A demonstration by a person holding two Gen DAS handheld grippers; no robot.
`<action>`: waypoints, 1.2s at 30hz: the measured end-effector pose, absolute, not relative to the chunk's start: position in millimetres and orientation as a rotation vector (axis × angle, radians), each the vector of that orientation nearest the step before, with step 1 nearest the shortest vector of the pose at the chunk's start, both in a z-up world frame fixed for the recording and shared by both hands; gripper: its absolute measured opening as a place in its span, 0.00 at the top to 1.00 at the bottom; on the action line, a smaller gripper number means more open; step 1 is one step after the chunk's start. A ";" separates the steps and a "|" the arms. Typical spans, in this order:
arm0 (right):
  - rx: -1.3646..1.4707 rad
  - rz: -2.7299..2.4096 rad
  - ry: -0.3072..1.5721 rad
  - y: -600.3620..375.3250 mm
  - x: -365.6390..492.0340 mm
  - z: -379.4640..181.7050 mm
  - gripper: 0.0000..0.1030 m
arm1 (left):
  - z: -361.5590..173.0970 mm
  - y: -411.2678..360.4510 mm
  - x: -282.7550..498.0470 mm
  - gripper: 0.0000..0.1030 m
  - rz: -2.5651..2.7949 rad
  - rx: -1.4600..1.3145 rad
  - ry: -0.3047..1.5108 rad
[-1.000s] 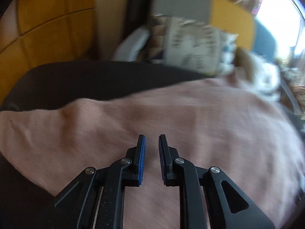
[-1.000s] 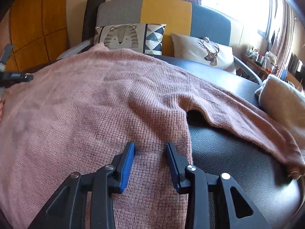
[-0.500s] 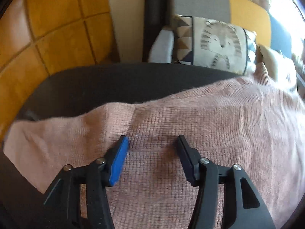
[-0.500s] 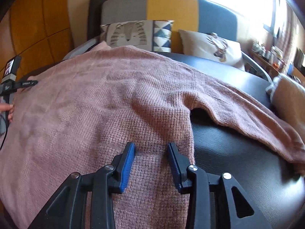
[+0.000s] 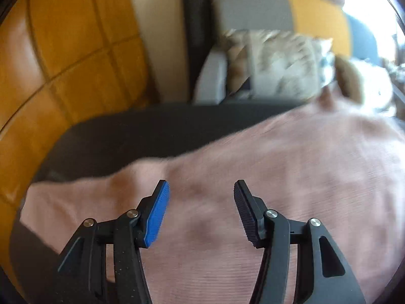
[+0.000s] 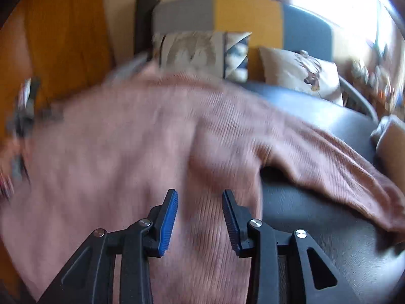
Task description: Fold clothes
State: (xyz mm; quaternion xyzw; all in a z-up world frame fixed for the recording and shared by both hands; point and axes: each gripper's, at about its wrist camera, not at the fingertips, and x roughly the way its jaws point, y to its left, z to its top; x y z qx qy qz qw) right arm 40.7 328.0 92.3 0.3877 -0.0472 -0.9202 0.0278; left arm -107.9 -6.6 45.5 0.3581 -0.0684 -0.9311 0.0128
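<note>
A pink knitted sweater [image 6: 141,152] is spread flat over a dark leather bench [image 6: 316,215], and it serves as the landmark here. One sleeve [image 6: 341,162] is stretched away from the sweater's body across the bare dark surface. The left gripper [image 5: 200,210] is held over the sweater near its edge; its jaws are spread wide and nothing is grasped between them. The right gripper [image 6: 200,217] is poised above the sweater's body, just beside the start of the sleeve; its jaws are parted, with fabric seen beneath but not pinched. Beyond the sweater a sofa [image 6: 248,17] in grey, yellow and blue is seen, with a patterned cushion [image 6: 192,50] just behind the sweater's far edge. Both views are blurred.
</note>
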 end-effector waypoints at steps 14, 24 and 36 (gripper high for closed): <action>1.135 -2.631 0.034 249.4 -202.9 104.3 0.85 | 20.6 61.2 -163.6 0.32 -2.865 1.120 -0.448; 1.278 -2.660 0.051 218.8 -271.9 55.3 0.90 | 19.0 26.4 -182.9 0.13 -2.866 1.182 -0.132; 1.143 -2.675 0.204 208.1 -204.6 91.1 0.83 | 18.9 28.7 -183.9 0.13 -2.874 1.166 -0.127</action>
